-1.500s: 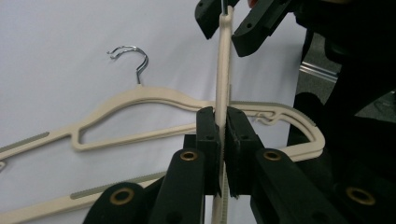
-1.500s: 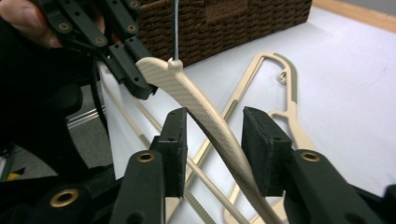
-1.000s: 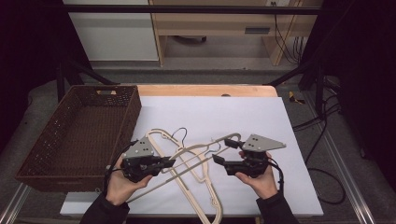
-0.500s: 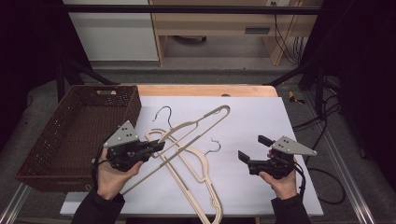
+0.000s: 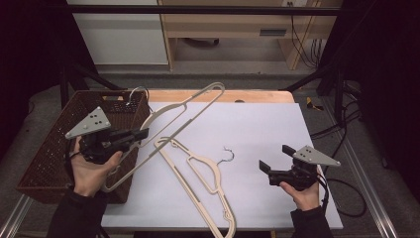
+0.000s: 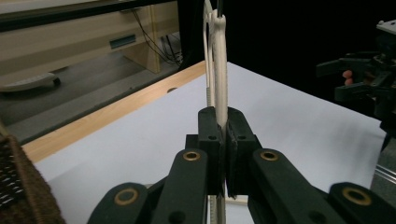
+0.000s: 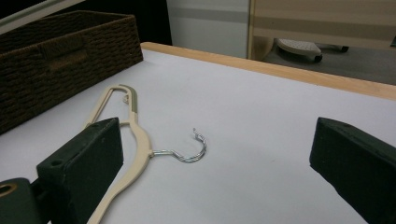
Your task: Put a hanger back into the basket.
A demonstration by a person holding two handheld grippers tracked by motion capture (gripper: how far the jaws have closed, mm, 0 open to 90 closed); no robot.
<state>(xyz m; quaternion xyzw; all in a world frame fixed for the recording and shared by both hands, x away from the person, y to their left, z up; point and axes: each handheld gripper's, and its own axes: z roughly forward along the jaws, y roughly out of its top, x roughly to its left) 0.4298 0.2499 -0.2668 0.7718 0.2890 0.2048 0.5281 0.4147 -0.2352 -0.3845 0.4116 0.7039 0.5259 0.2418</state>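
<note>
Gripping a beige hanger [image 5: 183,111] between closed jaws, the left claw [image 5: 141,135] holds it lifted and tilted, its hook over the wicker basket [image 5: 44,148] at the desk's [image 5: 277,129] left edge. A second hanger [image 5: 198,173] lies flat on the desk. The right claw [image 5: 264,168] hovers wide open, empty, just beside it.

A: Count pls, hangers?
B: 2 beige plastic hangers w/ metal hooks: lifted hanger [image 5: 184,113], and flat hanger [image 5: 198,173] on the table [image 5: 262,124].
A: Baskets?
B: 1 brown wicker basket [image 5: 47,148], left side.
A: Grippers?
B: 2, one per hand: left gripper [image 5: 136,136], right gripper [image 5: 265,167].
A: Tables?
B: 1, white top w/ wood edge.
</note>
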